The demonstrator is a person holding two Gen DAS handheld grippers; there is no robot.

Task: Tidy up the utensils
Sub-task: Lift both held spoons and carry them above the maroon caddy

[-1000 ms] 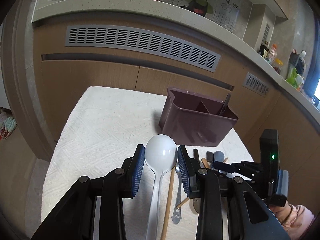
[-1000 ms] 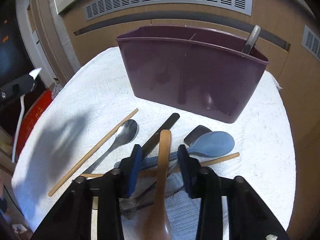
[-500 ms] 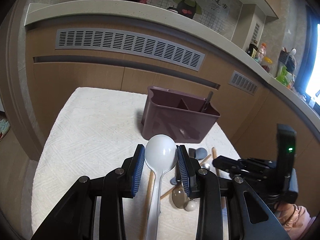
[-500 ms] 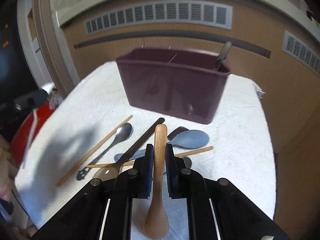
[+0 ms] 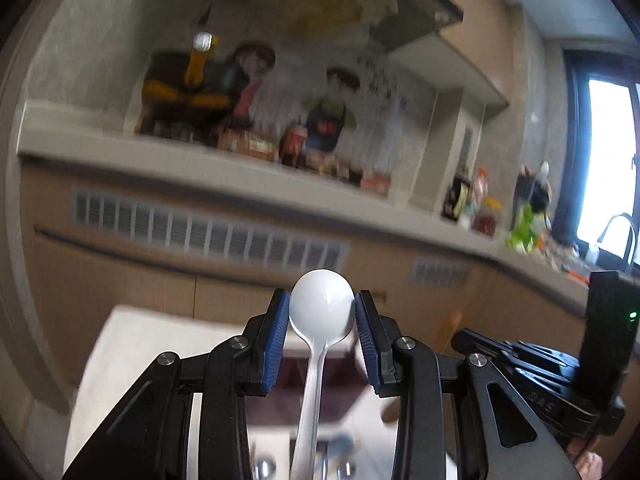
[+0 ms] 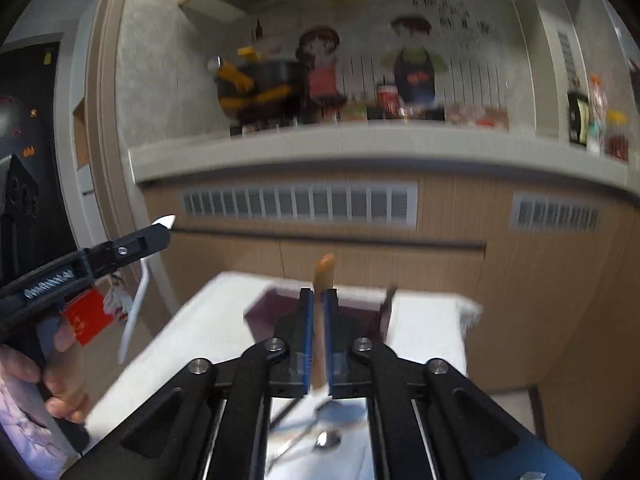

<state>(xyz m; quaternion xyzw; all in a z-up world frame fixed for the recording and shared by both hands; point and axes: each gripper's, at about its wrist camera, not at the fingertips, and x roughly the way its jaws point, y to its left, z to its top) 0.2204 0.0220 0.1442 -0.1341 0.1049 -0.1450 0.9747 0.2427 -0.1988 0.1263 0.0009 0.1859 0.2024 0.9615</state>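
Two grippers up, each loaded. Left gripper (image 5: 322,322): jaws partly apart, blue pads clamped on bowl of white spoon (image 5: 321,312), handle trailing down toward camera. Right gripper (image 6: 319,334): jaws just closing, now nearly together, pinching wooden spoon (image 6: 322,280) by its handle, tip poking up past the pads. Below, on white cloth (image 6: 424,332): remaining metal utensils (image 6: 320,436), blurred, type not resolvable. Beyond fingertips: maroon utensil holder (image 6: 262,308) on same cloth, one dark handle (image 6: 389,296) standing at its right end. Farther back: wooden cabinet front with grey vents (image 6: 298,204), then countertop (image 6: 360,140) crowded with bottles; detail lost to blur.
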